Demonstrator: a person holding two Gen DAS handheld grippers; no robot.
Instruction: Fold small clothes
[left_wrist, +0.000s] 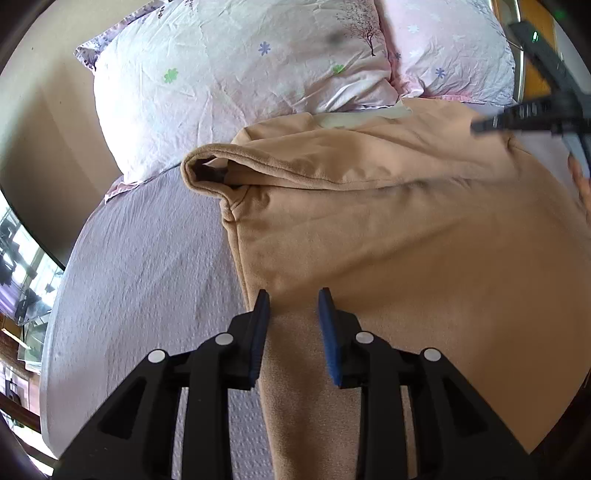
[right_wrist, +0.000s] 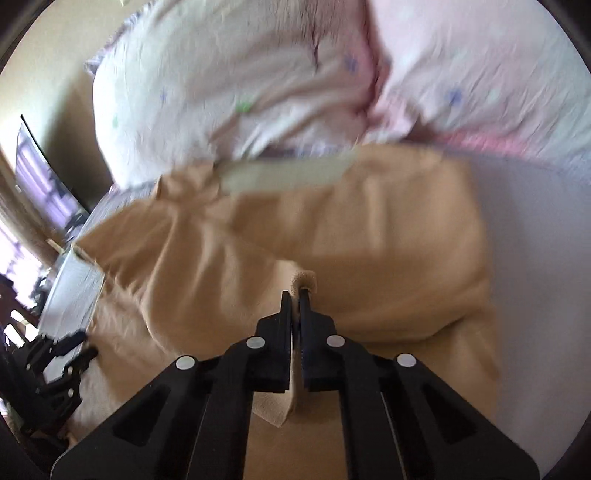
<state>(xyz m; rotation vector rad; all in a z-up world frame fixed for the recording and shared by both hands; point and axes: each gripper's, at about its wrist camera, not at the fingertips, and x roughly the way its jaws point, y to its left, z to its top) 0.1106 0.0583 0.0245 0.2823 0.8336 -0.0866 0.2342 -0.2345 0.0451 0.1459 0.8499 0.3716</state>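
Right wrist view: right claw (right_wrist: 295, 295) is clenched on a tan garment (right_wrist: 332, 236) edge, mid-fold, below the pillows (right_wrist: 258, 81). Left claw (left_wrist: 293, 295), released, should pin it next.

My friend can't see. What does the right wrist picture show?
The right hand-held gripper is shut on a fold of the tan garment, spread on a pale purple bedsheet. Two flowery pillows lie behind; the picture is blurry.
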